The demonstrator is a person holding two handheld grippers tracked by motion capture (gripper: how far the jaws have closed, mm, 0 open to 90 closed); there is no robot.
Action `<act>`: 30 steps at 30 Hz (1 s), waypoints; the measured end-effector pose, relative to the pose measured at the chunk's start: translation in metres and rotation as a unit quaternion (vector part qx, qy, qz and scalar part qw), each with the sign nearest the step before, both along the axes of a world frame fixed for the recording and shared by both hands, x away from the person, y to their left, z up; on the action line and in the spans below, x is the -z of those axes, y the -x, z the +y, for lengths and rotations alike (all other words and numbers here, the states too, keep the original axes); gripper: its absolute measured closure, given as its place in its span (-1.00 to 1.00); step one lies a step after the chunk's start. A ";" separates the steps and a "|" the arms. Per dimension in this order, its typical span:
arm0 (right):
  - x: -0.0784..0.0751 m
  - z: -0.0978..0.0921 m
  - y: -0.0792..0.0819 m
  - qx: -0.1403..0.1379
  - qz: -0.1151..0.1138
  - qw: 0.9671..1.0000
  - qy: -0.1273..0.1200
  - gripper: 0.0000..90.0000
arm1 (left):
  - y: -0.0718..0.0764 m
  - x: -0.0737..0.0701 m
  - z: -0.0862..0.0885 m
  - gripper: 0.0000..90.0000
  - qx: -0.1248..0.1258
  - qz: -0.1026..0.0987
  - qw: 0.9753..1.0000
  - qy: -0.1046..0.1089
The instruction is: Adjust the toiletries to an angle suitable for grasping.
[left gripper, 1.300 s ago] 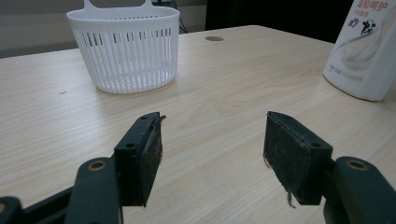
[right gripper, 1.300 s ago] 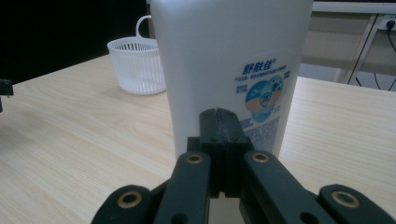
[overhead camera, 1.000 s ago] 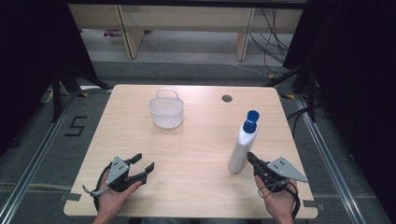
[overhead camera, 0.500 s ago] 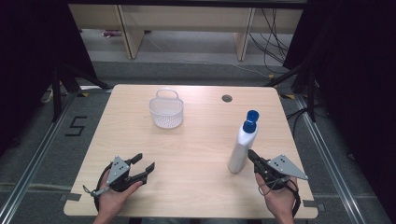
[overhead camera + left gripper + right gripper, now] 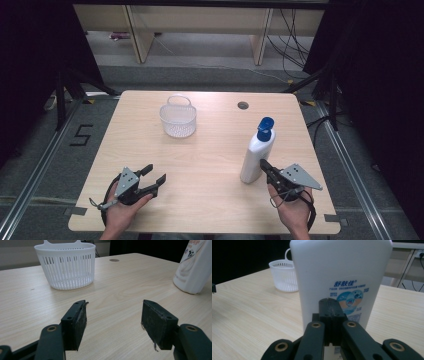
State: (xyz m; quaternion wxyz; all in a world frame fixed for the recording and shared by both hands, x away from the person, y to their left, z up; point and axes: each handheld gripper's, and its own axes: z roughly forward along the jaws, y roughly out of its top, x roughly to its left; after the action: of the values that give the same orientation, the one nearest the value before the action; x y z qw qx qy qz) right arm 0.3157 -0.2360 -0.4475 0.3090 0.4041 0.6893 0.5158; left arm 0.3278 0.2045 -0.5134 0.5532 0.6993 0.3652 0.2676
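A white bottle with a blue cap stands upright at the right of the table; its label side looms close in the right gripper view. My right gripper sits just in front of the bottle's base, jaws shut with nothing between them. A white slotted basket with a small handle stands at the table's back middle, also seen ahead in the left gripper view. My left gripper rests near the front left edge, jaws open wide over bare wood.
The wooden table has a round cable hole at the back right. Black curtains flank both sides, and shelving legs and cables stand beyond the far edge. Bare wood lies between the two grippers.
My right gripper has edged slightly forward toward the bottle's base. The left gripper, basket and bottle have not moved.
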 end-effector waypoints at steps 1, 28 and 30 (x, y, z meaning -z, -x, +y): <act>0.000 0.000 0.000 0.000 0.000 1.000 0.000 1.00 | 0.000 0.000 0.000 -0.19 0.000 0.000 1.000 0.000; 0.005 0.036 -0.019 -0.010 0.007 1.000 -0.014 0.97 | -0.002 0.001 -0.001 -0.20 0.012 -0.009 1.000 0.003; 0.005 0.038 -0.021 -0.002 0.004 1.000 -0.003 0.96 | -0.002 0.001 -0.001 -0.20 0.012 -0.009 1.000 0.003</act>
State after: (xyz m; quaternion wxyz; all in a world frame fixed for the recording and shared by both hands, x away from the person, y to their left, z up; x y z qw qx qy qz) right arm 0.3367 -0.1984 -0.4524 0.3039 0.4054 0.6902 0.5166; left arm 0.3300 0.2035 -0.5144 0.5618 0.6996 0.3524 0.2660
